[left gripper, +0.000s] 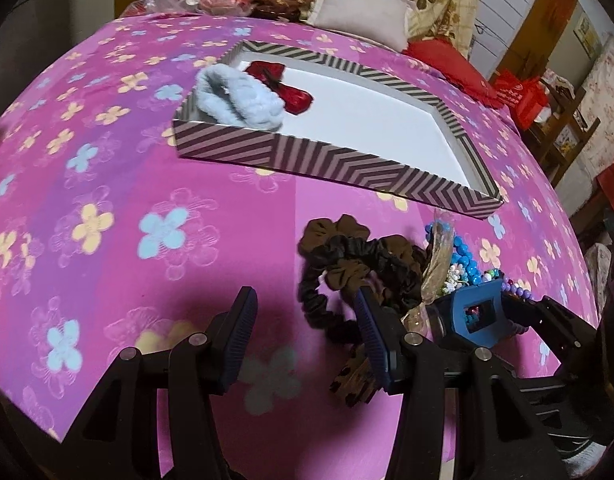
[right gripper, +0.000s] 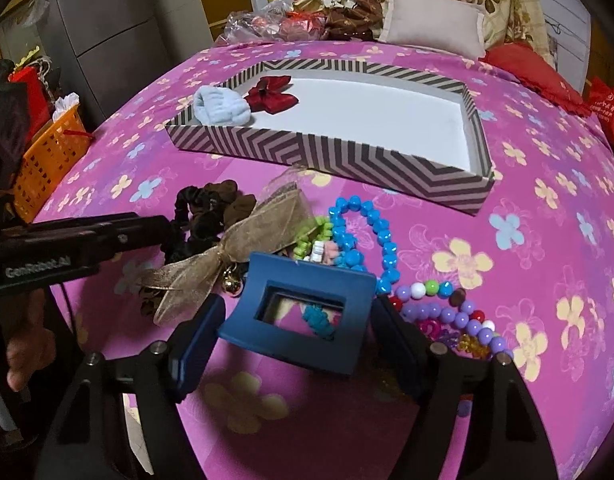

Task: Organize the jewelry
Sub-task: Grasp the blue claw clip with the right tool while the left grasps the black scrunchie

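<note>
The blue hair claw clip [right gripper: 303,312] lies on the flowered pink bedspread [right gripper: 507,264] at the near edge of the heap of jewelry, its long axis running crosswise, from one finger of the right gripper [right gripper: 295,344] to the other. It sits squarely between those jaws, which stand wide to either side; the right-hand pad looks to be at the clip's end and the left-hand pad just beside it, though whether either presses I cannot tell. So the right hand is plainly the nearer one, and the coming move looks like a straight squeeze across the clip's length. Just beyond it lie the blue bead necklace [right gripper: 371,232], the purple bead string [right gripper: 459,316] and a gold ribbon bow [right gripper: 227,252]. The left gripper [left gripper: 303,328] hovers to the left, jaws open and holding nothing, one finger against the dark scrunchies [left gripper: 359,256]. Farther back is the striped box [right gripper: 347,152], with a pale blue fluffy band [right gripper: 221,108] and red bow [right gripper: 271,94] in its far-left corner.
</note>
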